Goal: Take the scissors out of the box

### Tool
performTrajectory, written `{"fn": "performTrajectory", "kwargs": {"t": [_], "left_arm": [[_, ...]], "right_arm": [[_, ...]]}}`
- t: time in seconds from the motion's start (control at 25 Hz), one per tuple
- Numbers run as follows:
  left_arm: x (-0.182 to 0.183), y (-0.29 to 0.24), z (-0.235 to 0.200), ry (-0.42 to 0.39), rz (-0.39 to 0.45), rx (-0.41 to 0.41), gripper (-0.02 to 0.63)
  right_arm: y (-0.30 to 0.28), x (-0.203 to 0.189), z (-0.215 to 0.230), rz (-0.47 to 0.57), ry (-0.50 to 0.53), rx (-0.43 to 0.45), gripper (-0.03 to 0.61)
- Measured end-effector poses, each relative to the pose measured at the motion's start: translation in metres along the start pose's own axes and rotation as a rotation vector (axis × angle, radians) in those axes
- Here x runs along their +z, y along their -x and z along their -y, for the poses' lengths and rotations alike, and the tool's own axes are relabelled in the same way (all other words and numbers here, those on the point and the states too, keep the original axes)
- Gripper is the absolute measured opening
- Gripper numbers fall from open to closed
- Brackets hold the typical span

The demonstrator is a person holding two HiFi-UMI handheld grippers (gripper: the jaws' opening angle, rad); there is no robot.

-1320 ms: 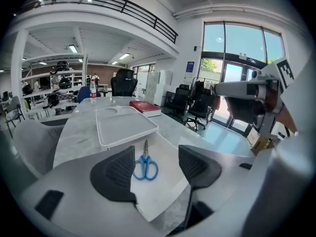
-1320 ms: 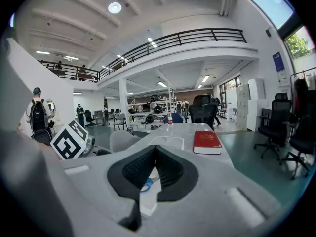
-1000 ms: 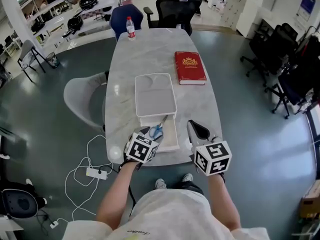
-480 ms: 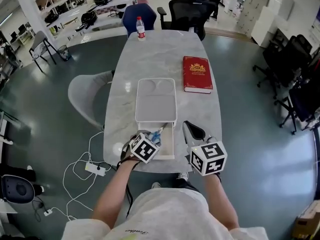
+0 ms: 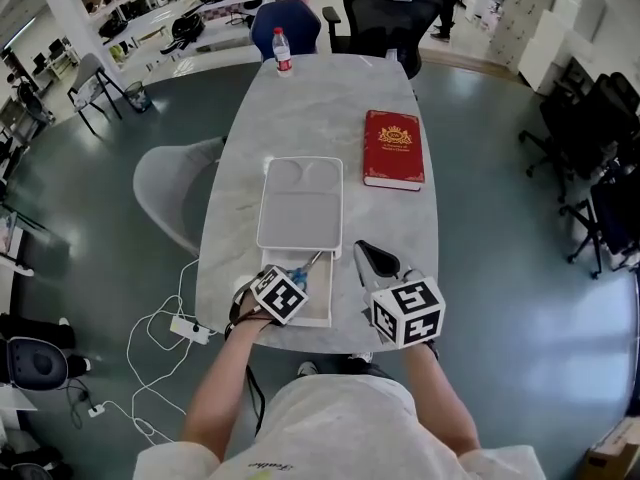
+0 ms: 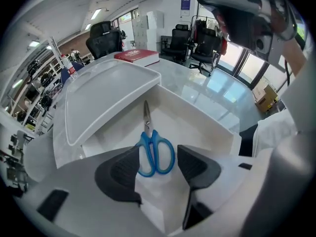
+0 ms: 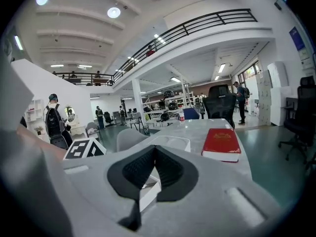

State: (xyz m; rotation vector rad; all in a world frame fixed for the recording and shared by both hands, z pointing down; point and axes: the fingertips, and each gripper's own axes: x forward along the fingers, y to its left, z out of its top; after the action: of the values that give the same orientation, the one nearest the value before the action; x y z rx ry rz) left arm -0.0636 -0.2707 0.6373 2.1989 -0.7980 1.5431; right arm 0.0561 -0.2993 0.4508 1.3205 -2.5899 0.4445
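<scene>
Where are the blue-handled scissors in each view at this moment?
Head view: blue-handled metal scissors lower centre, in the open white box.
Left gripper view: centre, just beyond the left gripper's open jaws.
Right gripper view: not in it.
Shared landmark: the red hardcover book.

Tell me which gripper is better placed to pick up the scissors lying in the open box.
Left. The left gripper hovers over the box, fingers open, lined up on the blue scissors. The right gripper is shut, beside the box, facing the red book.
</scene>
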Motion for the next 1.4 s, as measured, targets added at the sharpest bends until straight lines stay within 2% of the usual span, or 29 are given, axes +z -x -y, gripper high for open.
{"fn": "performTrajectory", "kwargs": {"t": [0.04, 0.16, 0.56, 0.76, 1.08, 1.4], "left_arm": [[0.000, -0.001, -0.001, 0.016, -0.004, 0.000, 0.237], [0.001, -0.003, -0.007, 0.051, -0.016, 0.011, 0.155], [-0.005, -0.014, -0.010, 0.057, -0.111, 0.044, 0.150], [-0.010, -0.021, -0.009, 0.029, -0.174, 0.036, 0.143], [-0.009, -0.021, -0.001, 0.010, -0.208, -0.020, 0.091], [-0.004, -0.018, 0.001, 0.033, -0.174, -0.036, 0.081]], "right_arm": [[-0.001, -0.001, 0.004, -0.003, -0.004, 0.004, 0.005], [-0.004, -0.002, 0.016, -0.008, -0.011, 0.016, 0.005], [-0.019, 0.001, 0.028, -0.016, -0.019, 0.078, 0.005], [-0.025, -0.002, 0.031, -0.026, -0.025, 0.090, 0.005], [-0.026, 0.003, 0.035, -0.023, -0.029, 0.088, 0.005], [-0.027, 0.004, 0.037, -0.015, -0.038, 0.073, 0.005]]}}
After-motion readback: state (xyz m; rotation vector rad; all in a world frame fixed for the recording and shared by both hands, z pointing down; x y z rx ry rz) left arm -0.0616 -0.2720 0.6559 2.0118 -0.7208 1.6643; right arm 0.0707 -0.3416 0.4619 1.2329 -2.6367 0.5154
